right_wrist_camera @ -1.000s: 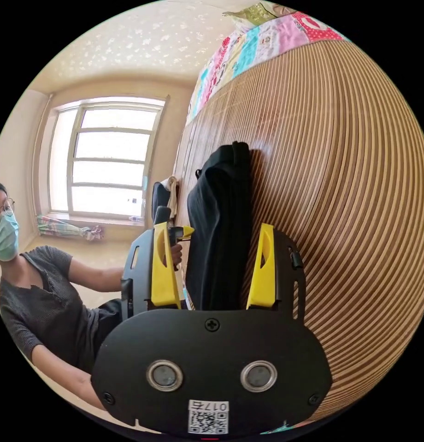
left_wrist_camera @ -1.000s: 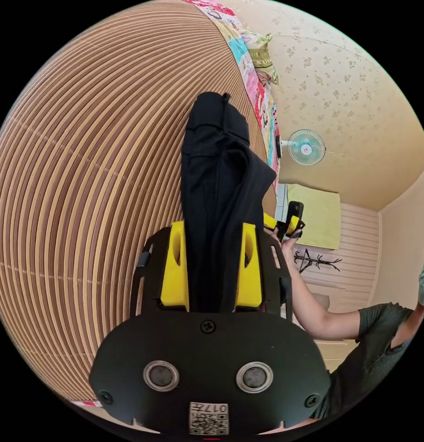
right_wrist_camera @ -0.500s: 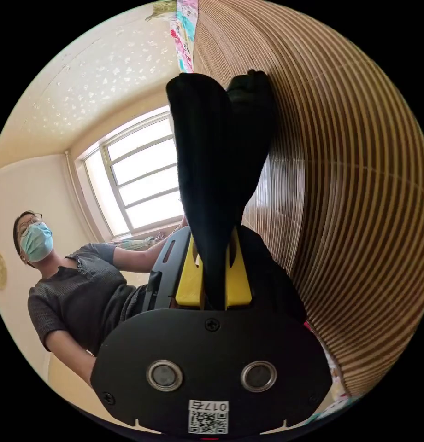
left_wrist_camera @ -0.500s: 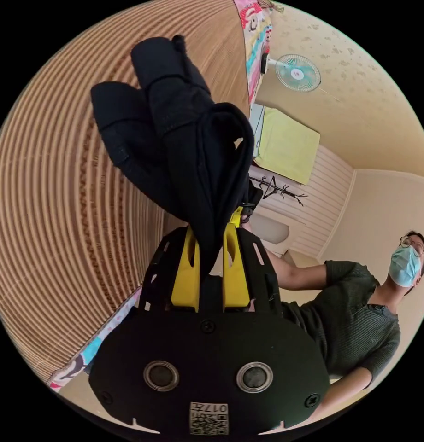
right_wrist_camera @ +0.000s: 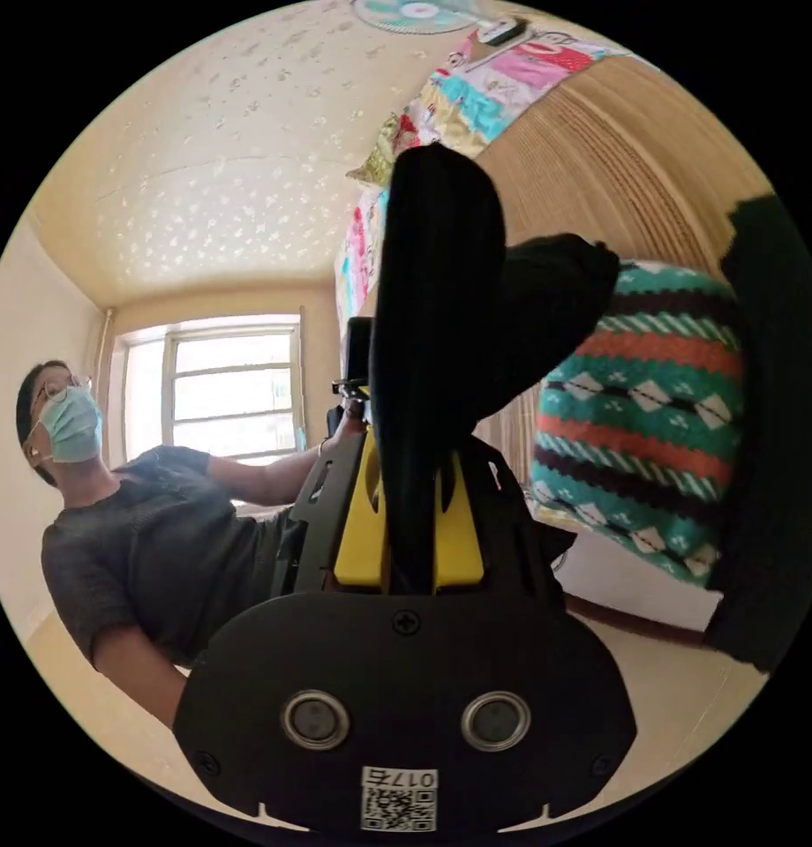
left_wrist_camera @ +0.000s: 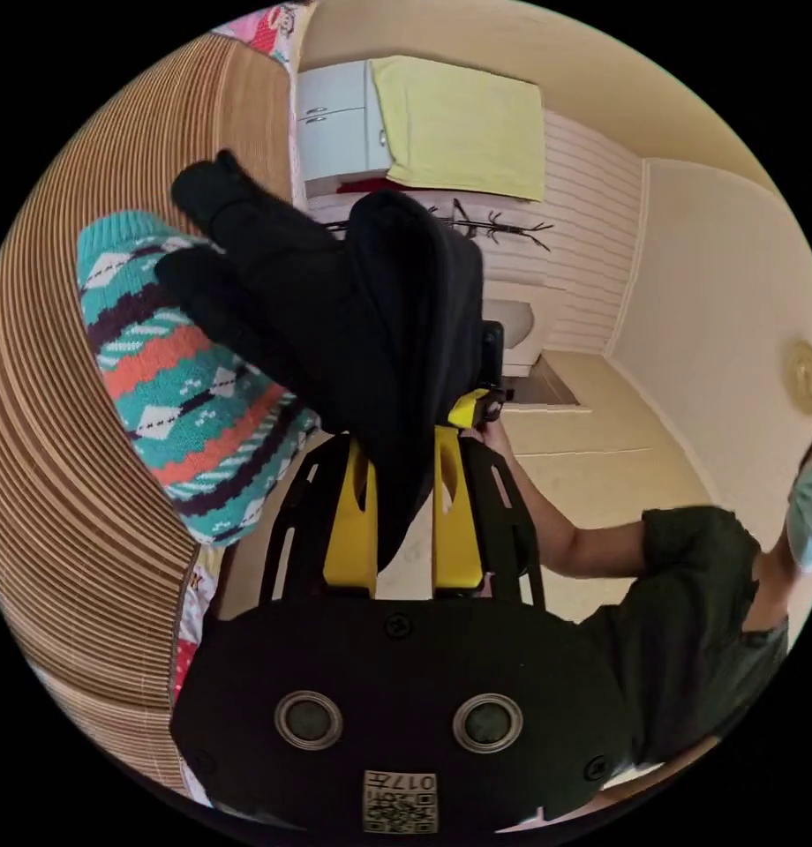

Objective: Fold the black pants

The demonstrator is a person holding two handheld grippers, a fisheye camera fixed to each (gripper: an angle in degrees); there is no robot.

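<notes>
Left gripper view — coat rack [left_wrist_camera: 477, 228]; right gripper view — window [right_wrist_camera: 234, 388].

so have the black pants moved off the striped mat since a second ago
Yes: the black pants were lifted off the striped mat and now hang over the patterned sweater.

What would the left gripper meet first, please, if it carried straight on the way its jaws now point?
Nothing before the black pants already clamped in the left gripper. Past that bundle, the line seems to lead to the white cabinet and slatted wall; the patterned knit garment lies off to one side. Depth is unclear.
</notes>
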